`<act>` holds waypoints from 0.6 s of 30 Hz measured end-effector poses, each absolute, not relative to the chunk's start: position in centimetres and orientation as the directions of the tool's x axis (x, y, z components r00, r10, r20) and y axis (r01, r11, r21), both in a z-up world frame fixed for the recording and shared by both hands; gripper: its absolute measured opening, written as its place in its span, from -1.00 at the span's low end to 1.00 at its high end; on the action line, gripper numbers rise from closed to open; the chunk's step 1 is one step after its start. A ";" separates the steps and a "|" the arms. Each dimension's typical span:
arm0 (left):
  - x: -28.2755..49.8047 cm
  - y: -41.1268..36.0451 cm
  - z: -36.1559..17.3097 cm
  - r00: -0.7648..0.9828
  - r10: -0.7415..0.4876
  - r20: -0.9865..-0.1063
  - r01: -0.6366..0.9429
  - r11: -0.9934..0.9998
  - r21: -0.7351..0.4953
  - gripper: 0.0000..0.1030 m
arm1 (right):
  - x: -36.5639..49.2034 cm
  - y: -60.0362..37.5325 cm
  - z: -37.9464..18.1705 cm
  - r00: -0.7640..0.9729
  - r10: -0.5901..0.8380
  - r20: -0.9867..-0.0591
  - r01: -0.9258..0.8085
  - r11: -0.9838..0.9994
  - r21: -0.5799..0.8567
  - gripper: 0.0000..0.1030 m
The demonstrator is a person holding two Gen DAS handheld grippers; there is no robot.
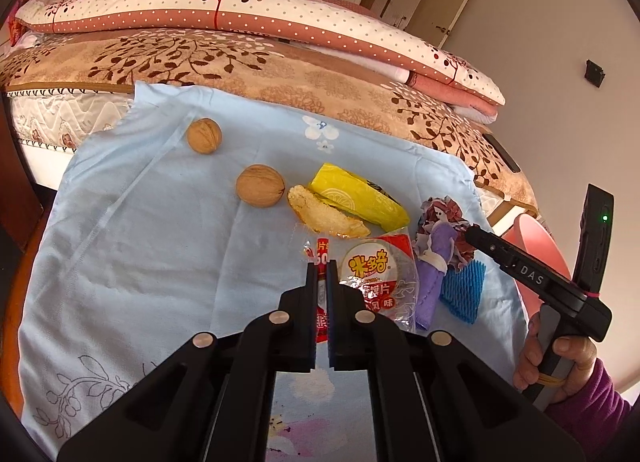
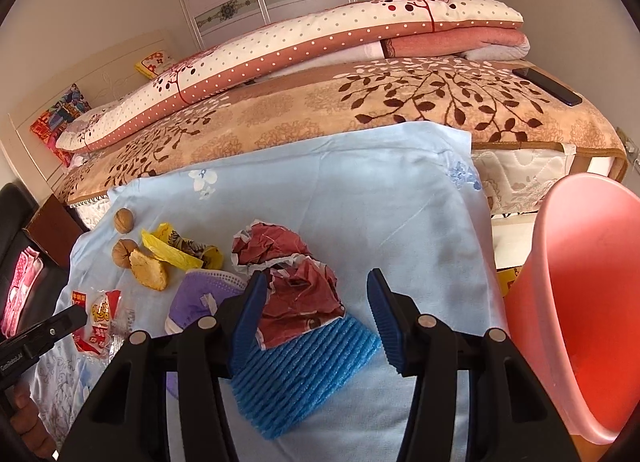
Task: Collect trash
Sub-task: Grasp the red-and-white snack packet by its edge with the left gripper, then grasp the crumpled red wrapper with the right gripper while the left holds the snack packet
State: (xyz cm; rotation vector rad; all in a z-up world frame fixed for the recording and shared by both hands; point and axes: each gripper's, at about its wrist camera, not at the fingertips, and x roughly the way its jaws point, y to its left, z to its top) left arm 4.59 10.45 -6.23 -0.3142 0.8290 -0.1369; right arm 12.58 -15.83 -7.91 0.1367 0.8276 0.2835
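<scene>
My left gripper (image 1: 321, 268) is shut on the edge of a red-and-clear snack wrapper (image 1: 372, 278) lying on the light blue cloth (image 1: 160, 262). Beside it lie a purple mask (image 1: 434, 262), a blue foam net (image 1: 462, 294), crumpled red paper (image 1: 440, 218), a yellow wrapper (image 1: 360, 198) and a fruit peel (image 1: 324, 214). My right gripper (image 2: 316, 282) stands open over the crumpled red paper (image 2: 304, 290), which lies between its blue pads (image 2: 378, 298) on top of the blue foam net (image 2: 304, 366). The snack wrapper (image 2: 100, 322) and left gripper (image 2: 76, 317) show at the left.
Two walnuts (image 1: 204, 135) (image 1: 259, 185) rest on the cloth to the left. A pink bin (image 2: 580, 302) stands off the cloth's right edge. Behind is a bed with folded quilts (image 2: 320, 42) and a dark phone (image 2: 548, 86). A hand (image 1: 560, 358) holds the right gripper.
</scene>
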 end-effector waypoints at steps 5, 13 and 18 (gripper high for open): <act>4.5 10.2 -5.9 0.677 -0.243 -0.695 0.003 0.945 -0.327 -0.94 | 12.3 -15.9 -8.2 0.637 0.308 -0.707 -0.205 0.951 0.229 -0.54; 4.3 9.1 -4.6 0.701 -0.244 -0.670 0.030 0.949 -0.314 -0.94 | 9.4 -17.2 -5.9 0.692 0.318 -0.649 -0.209 0.948 0.242 -0.55; 3.9 7.6 -3.3 0.722 -0.250 -0.645 0.068 0.953 -0.294 -0.94 | 7.6 -18.9 -4.5 0.714 0.323 -0.621 -0.194 0.944 0.268 -0.55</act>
